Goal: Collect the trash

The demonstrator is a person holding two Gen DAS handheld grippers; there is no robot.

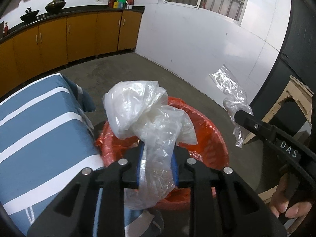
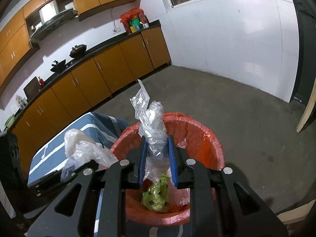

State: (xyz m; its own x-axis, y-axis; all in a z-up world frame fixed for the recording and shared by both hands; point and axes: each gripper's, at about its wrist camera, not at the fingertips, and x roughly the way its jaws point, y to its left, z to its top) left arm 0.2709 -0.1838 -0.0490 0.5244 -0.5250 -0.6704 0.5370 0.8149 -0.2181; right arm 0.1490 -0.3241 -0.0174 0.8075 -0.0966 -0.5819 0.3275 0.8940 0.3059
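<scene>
- Red-lined bin (image 2: 205, 138) on floor beside striped bed (image 1: 39, 128), holding green printed bag (image 2: 157, 196).
- Left tool (image 1: 158, 158) clamped on milky crumpled plastic bag (image 1: 142, 106) above bin.
- Right tool (image 2: 157, 150) clamped on clear crinkled wrapper (image 2: 152, 126) over bin.

Two claws (image 1: 158, 154) (image 2: 157, 154), two crumpled plastic bags (image 1: 146, 114) (image 2: 153, 126), one red-lined bin (image 1: 207, 130), one green bag (image 2: 157, 195) inside, two black woks (image 2: 78, 49) (image 2: 58, 64) far left.
</scene>
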